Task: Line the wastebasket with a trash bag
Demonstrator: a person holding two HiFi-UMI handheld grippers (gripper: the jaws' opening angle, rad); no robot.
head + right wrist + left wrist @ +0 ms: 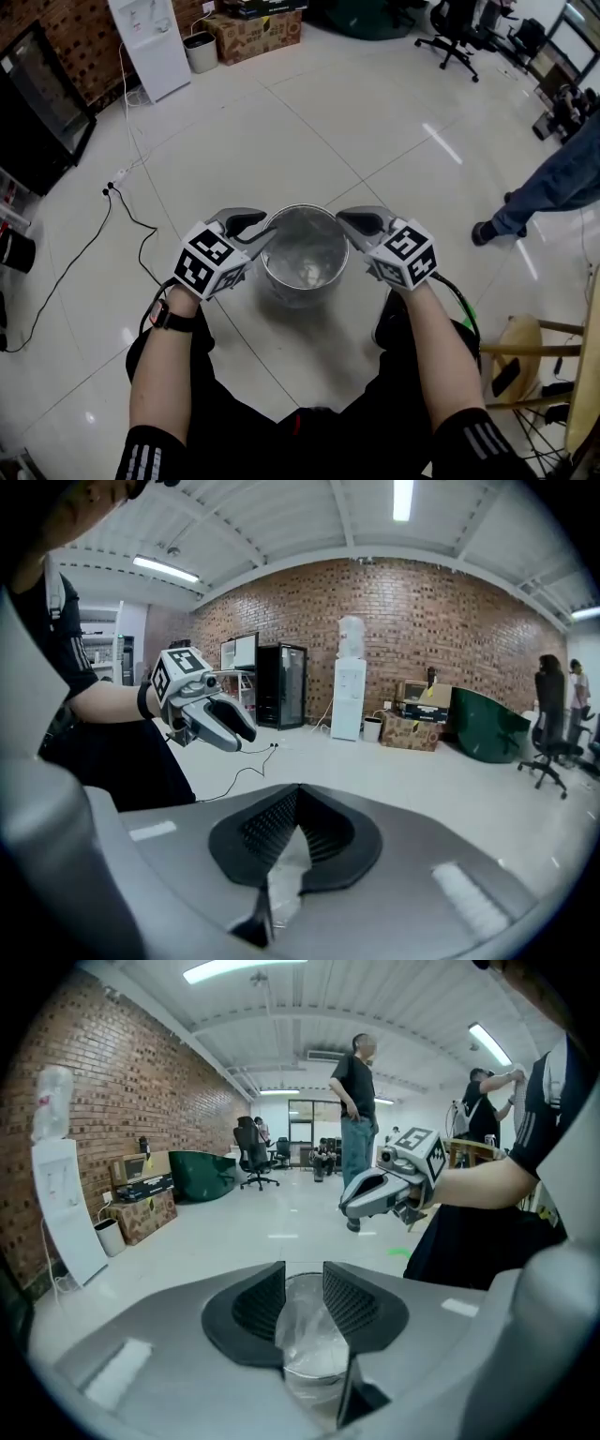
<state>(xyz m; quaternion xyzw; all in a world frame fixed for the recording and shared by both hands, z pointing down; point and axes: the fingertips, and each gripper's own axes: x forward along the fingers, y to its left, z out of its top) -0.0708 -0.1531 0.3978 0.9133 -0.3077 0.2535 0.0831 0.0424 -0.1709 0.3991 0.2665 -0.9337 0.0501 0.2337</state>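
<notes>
A black glass-fronted cabinet stands at the upper left of the head view, and a dark cable trails over the pale tiled floor below it. Right of it along the top edge stand a white water dispenser, a small bin and a cardboard box.

At the middle of the frame the left gripper sits at the left rim of the wastebasket, a round shiny metal one standing on the floor just in front of the person's knees. The left gripper view shows its jaws released, standing apart, with the clear trash bag rising in the gap between them. The bag's film lies inside the basket and glints over its bottom.

The right gripper is at the opposite, right rim. In the right gripper view its jaws are clenched, tips meeting, with a fold of the bag pinched between them.

Further right, an office chair stands at the top edge, a person's leg in jeans enters from the right edge, and a wooden stool fills the lower right corner
</notes>
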